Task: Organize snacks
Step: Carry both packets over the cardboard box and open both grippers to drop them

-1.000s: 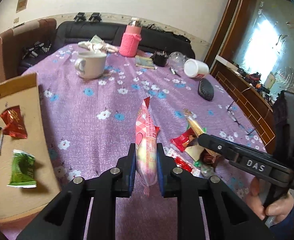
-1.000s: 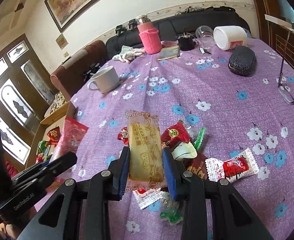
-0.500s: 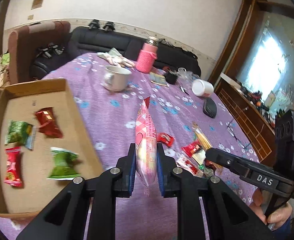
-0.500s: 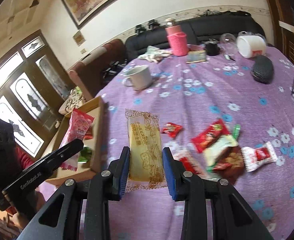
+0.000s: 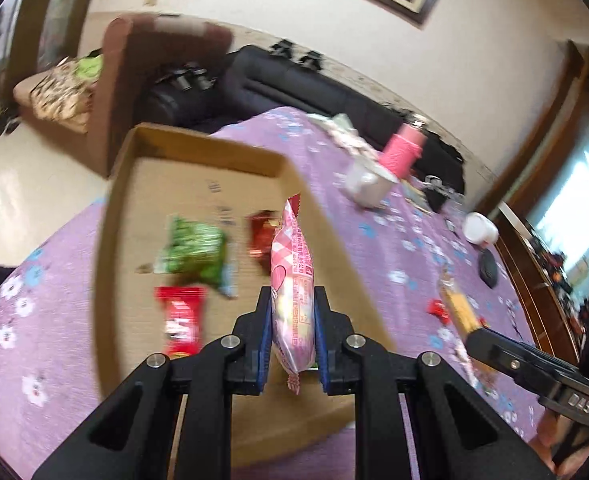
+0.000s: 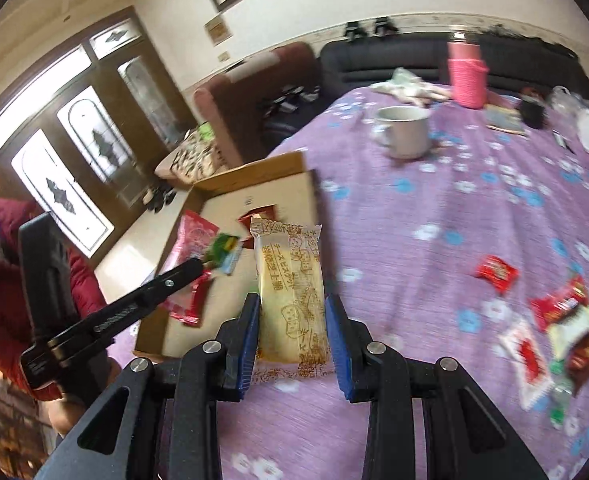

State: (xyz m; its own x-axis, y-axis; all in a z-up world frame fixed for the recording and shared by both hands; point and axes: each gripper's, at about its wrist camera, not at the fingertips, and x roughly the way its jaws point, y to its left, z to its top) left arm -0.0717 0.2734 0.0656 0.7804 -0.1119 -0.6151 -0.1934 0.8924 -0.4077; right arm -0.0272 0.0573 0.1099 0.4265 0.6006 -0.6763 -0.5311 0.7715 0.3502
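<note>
Between the pads of the left tool (image 5: 293,330) sits a pink pack (image 5: 292,280), squeezed tight on its thin sides. Its long side runs straight out ahead of the tool, and its crimped tip points away over the box (image 5: 198,152). The right tool (image 6: 292,334) grips a yellow pack (image 6: 290,292) the same way, flat face up, long side pointing ahead, top end toward the box corner.

The pink pack hangs over the box floor. Just ahead of the left tool lie a green snack (image 5: 192,250) and a red snack (image 5: 182,316), with a dark red one (image 5: 260,236) beside the pink tip. The yellow pack is above the purple worktop (image 6: 434,208), just beside the box wall.

What could go wrong? The two tools are close together, so they might bump. If the right tool lets go too soon, the yellow pack may land on the worktop or lean on the wall. The pink pack is held low and stands on edge, so it may tip over onto the other snacks. Both packs look soft, so a hard squeeze may crush them.
</note>
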